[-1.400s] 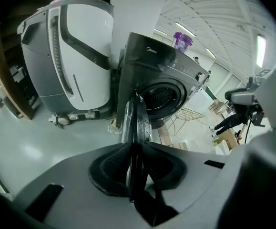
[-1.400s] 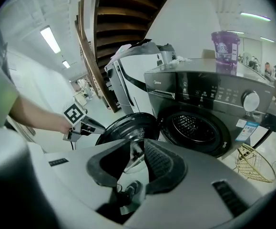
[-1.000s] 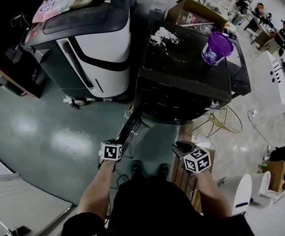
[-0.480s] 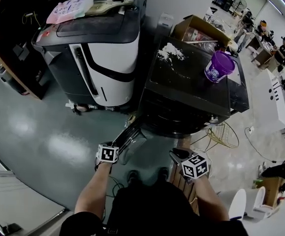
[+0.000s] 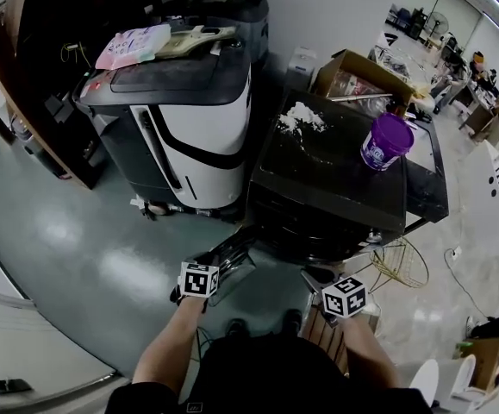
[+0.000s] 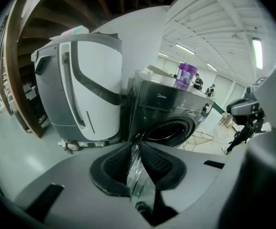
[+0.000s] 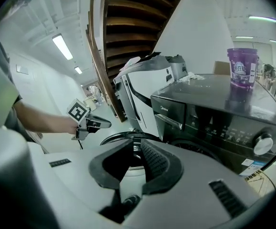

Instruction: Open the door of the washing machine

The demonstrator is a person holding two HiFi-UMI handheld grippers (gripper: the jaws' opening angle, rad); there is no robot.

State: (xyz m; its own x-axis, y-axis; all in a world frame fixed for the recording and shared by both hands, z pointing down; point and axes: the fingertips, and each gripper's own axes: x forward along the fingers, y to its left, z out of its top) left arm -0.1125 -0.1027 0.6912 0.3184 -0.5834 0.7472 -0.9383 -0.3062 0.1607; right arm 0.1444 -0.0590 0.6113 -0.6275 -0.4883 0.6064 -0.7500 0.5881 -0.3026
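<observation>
Head view shows the washing machine (image 5: 335,179) with its door (image 5: 234,255) already swung out toward the person and the left gripper (image 5: 218,264) with its fingers pinched on the door's rim. That thin, glossy edge could slip free and let the door swing back. The right gripper (image 5: 316,276), whose fingers have just been closing on nothing, offers no backup.

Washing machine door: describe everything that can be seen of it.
The door is round, with a dark rim and a glossy, clear-looking window. It stands swung open, out from the front of the dark washing machine toward the head view's left, leaving the drum opening uncovered. Its free edge is clamped between the jaws of the left gripper.
</observation>
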